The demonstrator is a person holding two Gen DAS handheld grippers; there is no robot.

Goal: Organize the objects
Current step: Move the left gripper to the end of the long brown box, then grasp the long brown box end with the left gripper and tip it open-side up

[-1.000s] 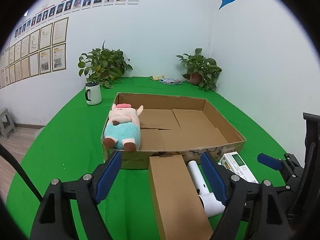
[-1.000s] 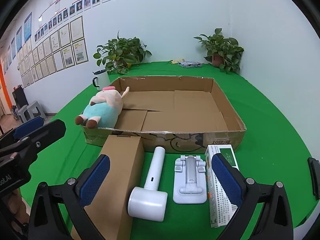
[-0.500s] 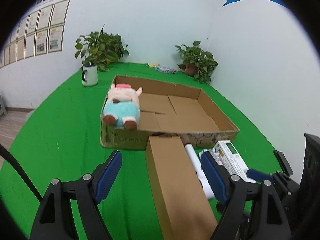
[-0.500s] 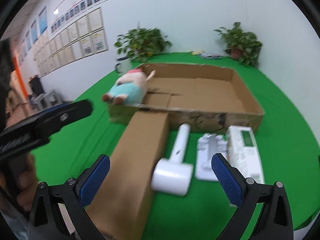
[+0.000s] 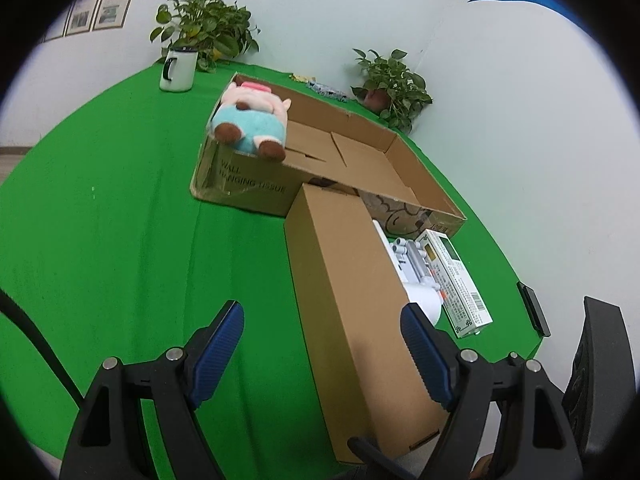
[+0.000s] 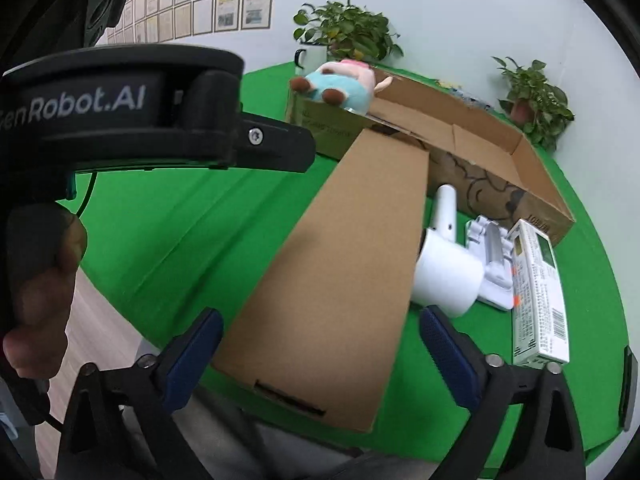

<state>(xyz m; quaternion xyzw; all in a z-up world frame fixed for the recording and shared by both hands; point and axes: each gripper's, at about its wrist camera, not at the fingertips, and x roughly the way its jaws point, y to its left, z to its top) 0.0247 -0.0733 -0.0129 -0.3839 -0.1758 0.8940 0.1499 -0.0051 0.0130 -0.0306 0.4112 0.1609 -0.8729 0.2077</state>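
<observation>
A long closed brown carton (image 5: 356, 300) lies on the green table in front of a big open cardboard box (image 5: 360, 160); it also shows in the right wrist view (image 6: 344, 276). A pink and blue plush pig (image 5: 252, 124) lies in the open box's left end. My left gripper (image 5: 324, 348) is open, its jaws on either side of the carton's near end, not touching. My right gripper (image 6: 316, 352) is open and spans the carton's near end too. A white handheld device (image 6: 448, 276), a white stand (image 6: 492, 256) and a white-green packet (image 6: 540, 292) lie right of the carton.
A white mug (image 5: 178, 70) and a potted plant (image 5: 204, 32) stand at the far left, another plant (image 5: 390, 84) in the back corner. The left gripper's body (image 6: 120, 108) and the hand fill the right wrist view's left side. The table edge (image 6: 120, 320) is near.
Both grippers have moved left and down toward the carton's near end. The views tilted. Both stay open; nothing on the table moved.
</observation>
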